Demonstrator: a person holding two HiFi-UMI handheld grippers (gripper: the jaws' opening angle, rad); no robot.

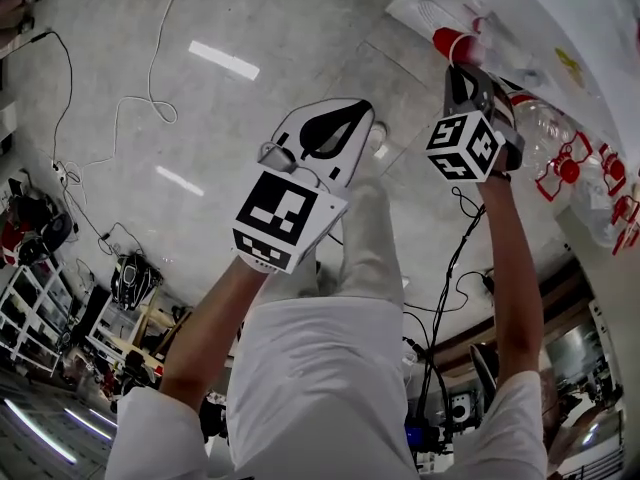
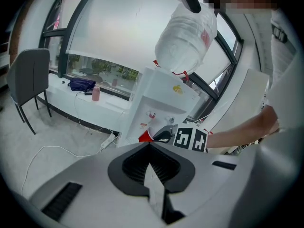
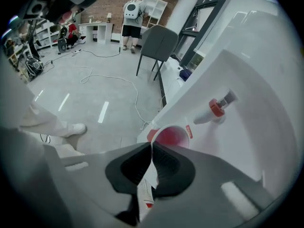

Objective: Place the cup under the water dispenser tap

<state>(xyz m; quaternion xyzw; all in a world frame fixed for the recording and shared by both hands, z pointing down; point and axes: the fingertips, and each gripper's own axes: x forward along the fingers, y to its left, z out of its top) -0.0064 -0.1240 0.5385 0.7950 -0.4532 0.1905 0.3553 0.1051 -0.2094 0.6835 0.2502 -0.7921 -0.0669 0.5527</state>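
Note:
The red cup [image 1: 455, 43] is pinched by its rim in my right gripper [image 1: 463, 71], held up against the front of the white water dispenser [image 1: 520, 8]. In the right gripper view the cup [image 3: 169, 137] tilts with its mouth toward the camera, just past my right gripper [image 3: 152, 145], and sits low and to the left of the red tap [image 3: 217, 108]. My left gripper [image 1: 345, 118] hangs shut and empty over the floor, left of the right one. From the left gripper [image 2: 150, 146] I see the dispenser [image 2: 161, 99], its bottle [image 2: 187, 37] and the cup [image 2: 145, 137].
White cables [image 1: 150, 98] trail over the grey floor. A grey chair [image 2: 31, 80] stands left of the dispenser by a window ledge [image 2: 61, 94] with a blue bag [image 2: 81, 83]. A person [image 3: 132, 13] stands far off by shelves. The holder's legs [image 1: 370, 238] are below.

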